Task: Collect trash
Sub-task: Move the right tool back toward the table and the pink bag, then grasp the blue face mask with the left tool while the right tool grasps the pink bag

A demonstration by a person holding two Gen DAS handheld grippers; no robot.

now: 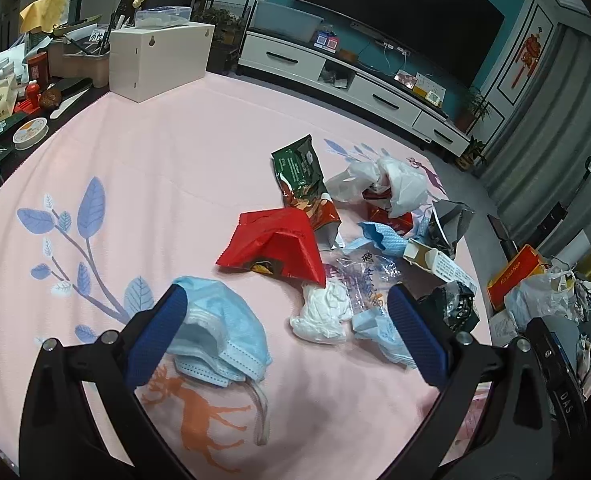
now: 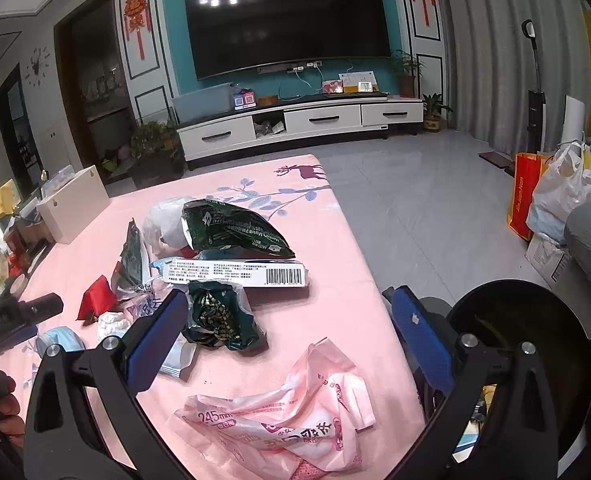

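A living room with a wall-mounted television (image 2: 287,24) looks over a pink tablecloth (image 1: 135,160) strewn with litter. The left gripper (image 1: 283,332) hovers with jaws spread wide and empty over the cloth; a blue face mask (image 1: 219,336) lies just beside its left finger, touching it or nearly so, and a wad of white tissue (image 1: 323,316) sits between the fingers. The right gripper (image 2: 287,332), likewise released and holding nothing, stands above a pink plastic wrapper (image 2: 279,412), with a black bin (image 2: 519,344) just beside the cloth's edge. Everything here (mask, tissue, film) looks feather-light, soft and crushable; the wrapper probably slips, so pinching a raised crease seems wiser than a flat face.
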